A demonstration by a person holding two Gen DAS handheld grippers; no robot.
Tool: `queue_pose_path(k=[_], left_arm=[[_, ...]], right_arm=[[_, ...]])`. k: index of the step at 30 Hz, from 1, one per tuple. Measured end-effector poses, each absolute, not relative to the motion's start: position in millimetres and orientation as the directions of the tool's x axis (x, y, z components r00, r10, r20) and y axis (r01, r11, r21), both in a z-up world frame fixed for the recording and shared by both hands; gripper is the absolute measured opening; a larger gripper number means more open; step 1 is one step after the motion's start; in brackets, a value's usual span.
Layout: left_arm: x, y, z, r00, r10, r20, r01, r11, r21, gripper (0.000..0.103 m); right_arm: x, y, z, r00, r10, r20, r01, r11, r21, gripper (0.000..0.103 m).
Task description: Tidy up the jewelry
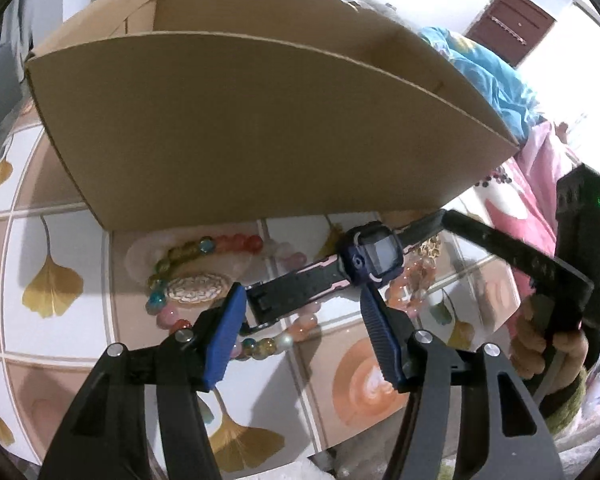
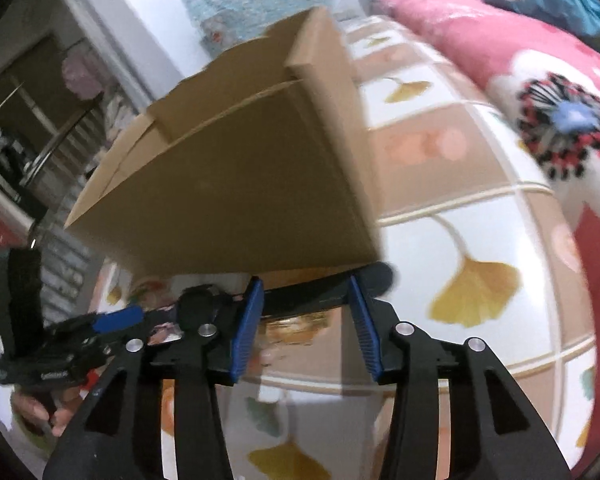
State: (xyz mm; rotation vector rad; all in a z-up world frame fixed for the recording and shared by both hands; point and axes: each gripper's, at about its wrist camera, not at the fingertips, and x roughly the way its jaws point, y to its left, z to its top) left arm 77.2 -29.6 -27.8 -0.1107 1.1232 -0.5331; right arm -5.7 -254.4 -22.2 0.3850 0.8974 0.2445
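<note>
A dark blue smartwatch [image 1: 374, 254] with a black and pink strap lies across bead bracelets [image 1: 188, 252] on the tiled tabletop, in front of an open cardboard box [image 1: 260, 128]. My left gripper [image 1: 304, 300] is open, its blue pads either side of the strap's buckle end. My right gripper [image 2: 306, 286] is open around the strap's other end [image 2: 374, 276], just below the box [image 2: 240, 184]. In the left wrist view the right gripper's finger [image 1: 500, 248] reaches the strap from the right. An orange bead bracelet [image 1: 414, 280] lies under the watch.
The tablecloth [image 1: 52, 280] has ginkgo leaf tiles. A pink floral cushion [image 2: 540, 92] and blue fabric [image 1: 488, 76] lie to the right. The left gripper's body [image 2: 60, 344] shows at lower left in the right wrist view. A shelf [image 2: 28, 152] stands far left.
</note>
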Motion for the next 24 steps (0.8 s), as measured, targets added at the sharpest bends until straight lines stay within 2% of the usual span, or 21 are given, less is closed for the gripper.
queue_pose_path(k=[8, 12, 15, 24], left_arm=[[81.3, -16.7, -25.8, 0.311, -0.438, -0.843, 0.304, 0.887, -0.348, 0.063], [87.0, -9.4, -31.4, 0.277, -0.464, -0.841, 0.273, 0.878, -0.394, 0.065], [90.4, -6.1, -31.9, 0.261, -0.499, -0.826, 0.265, 0.86, -0.436, 0.066], [94.4, -1.5, -34.4, 0.228, -0.591, -0.774, 0.238, 0.805, -0.544, 0.071]], right_arm=[[1.7, -203.8, -16.8, 0.534, 0.501, -0.681, -0.222, 0.86, 0.459, 0.049], [7.0, -190.9, -25.2, 0.497, 0.5, -0.71, -0.231, 0.864, 0.446, 0.034], [5.9, -188.2, -26.5, 0.498, 0.485, -0.718, -0.226, 0.873, 0.433, 0.03], [3.1, -179.8, -27.6, 0.508, 0.447, -0.736, -0.231, 0.894, 0.384, 0.029]])
